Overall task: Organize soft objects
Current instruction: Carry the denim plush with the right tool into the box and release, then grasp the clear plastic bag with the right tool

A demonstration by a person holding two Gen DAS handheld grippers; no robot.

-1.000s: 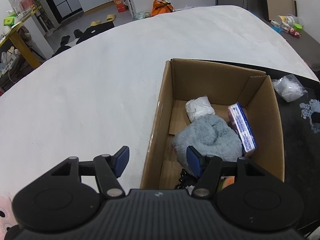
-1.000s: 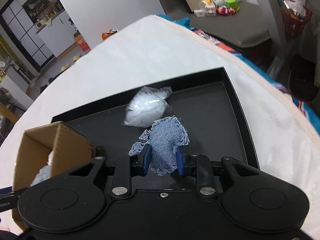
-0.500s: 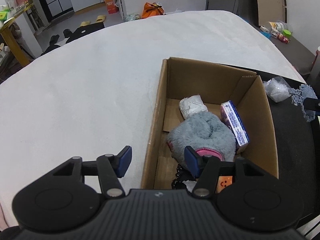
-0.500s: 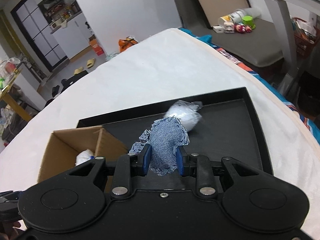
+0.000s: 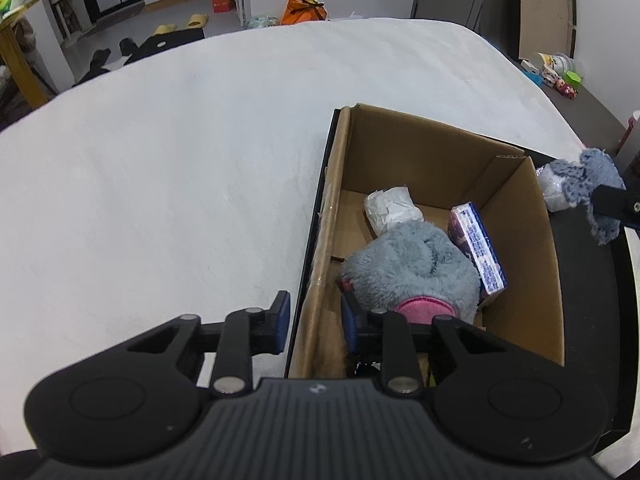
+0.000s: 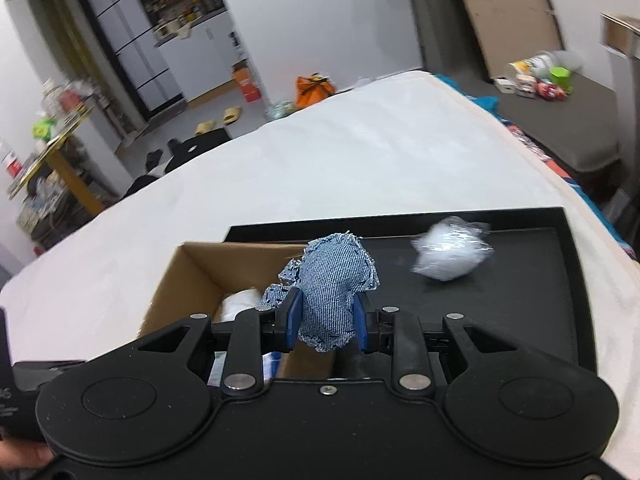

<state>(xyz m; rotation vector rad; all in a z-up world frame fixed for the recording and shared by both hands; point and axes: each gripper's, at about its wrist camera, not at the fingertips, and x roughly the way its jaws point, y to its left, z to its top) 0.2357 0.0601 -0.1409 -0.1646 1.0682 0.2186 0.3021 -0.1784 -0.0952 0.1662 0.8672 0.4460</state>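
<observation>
A cardboard box (image 5: 516, 216) stands on a black tray (image 6: 532, 292) and holds a grey and pink plush toy (image 5: 412, 268), a white wrapped bundle (image 5: 390, 206) and a purple packet (image 5: 478, 248). My right gripper (image 6: 326, 322) is shut on a scrap of blue denim cloth (image 6: 334, 284), held in the air over the box's right wall; the cloth also shows in the left wrist view (image 5: 592, 182). My left gripper (image 5: 314, 316) is open, its fingers astride the box's left wall (image 5: 324, 240). A clear plastic bag of white stuffing (image 6: 448, 254) lies on the tray.
The tray sits on a wide white cloth surface (image 5: 180, 168). A grey bench with small toys and bottles (image 6: 536, 80) stands to the right. Floor clutter, slippers and an orange bag (image 5: 306, 8) lie beyond the far edge.
My right gripper has lifted the denim cloth off the tray and carried it left toward the box. My left gripper has shifted so that its fingers straddle the box's left wall.
</observation>
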